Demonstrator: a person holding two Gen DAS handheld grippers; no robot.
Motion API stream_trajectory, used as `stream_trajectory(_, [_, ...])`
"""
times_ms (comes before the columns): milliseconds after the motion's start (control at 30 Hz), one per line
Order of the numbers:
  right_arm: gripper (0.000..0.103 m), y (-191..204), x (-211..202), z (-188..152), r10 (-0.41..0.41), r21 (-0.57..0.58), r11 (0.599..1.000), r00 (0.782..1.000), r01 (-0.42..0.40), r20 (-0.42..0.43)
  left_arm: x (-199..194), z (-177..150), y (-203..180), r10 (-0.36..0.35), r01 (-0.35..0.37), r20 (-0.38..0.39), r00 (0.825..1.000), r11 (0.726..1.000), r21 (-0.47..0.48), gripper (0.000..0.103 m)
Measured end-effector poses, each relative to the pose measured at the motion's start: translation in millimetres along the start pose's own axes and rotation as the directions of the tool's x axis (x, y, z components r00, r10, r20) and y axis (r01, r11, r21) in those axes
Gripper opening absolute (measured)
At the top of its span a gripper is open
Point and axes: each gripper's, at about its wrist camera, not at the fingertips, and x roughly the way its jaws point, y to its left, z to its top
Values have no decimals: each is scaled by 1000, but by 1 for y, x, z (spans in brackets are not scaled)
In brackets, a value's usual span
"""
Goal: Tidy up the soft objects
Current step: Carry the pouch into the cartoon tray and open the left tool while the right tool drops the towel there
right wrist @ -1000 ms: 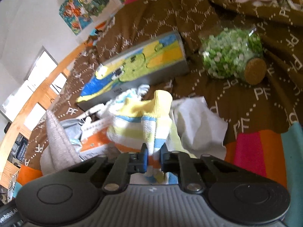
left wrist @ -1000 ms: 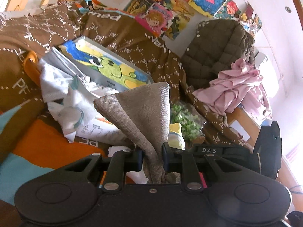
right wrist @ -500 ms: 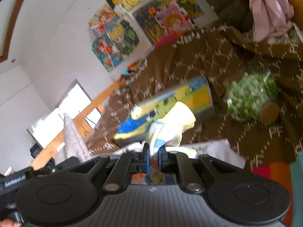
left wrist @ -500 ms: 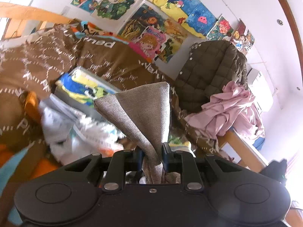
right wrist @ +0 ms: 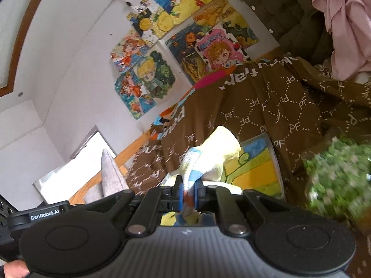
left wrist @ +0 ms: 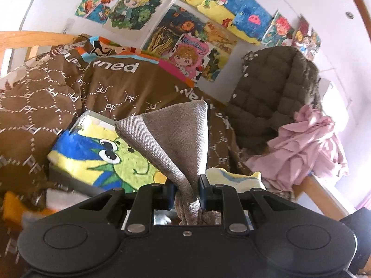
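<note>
Pinching a grey woven cloth, the left hand-held gripper holds it bunched w/ one corner standing up, prob. lifted clear for sorting. Right hand-held gripper is clamped on a yellow/white/blue striped towel, likewise raised over the bed. Beyond: frog-print box on the brown PF bedspread, contents not visible. Clear bag of green bits, blurred. Farther back, quilted jacket and pink garment.
</note>
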Motion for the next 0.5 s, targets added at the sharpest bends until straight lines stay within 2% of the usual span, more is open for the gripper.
stream_trajectory(233, [10,-36,60,8,-41,39,998,999,41,5,86,24,17,39,-40,-42,998,999,-28,22])
stream_trajectory(500, [10,-66,103,2,-87,85,992,995,91,-45,163,21,40,114,-125,-103,988,986,-107,22])
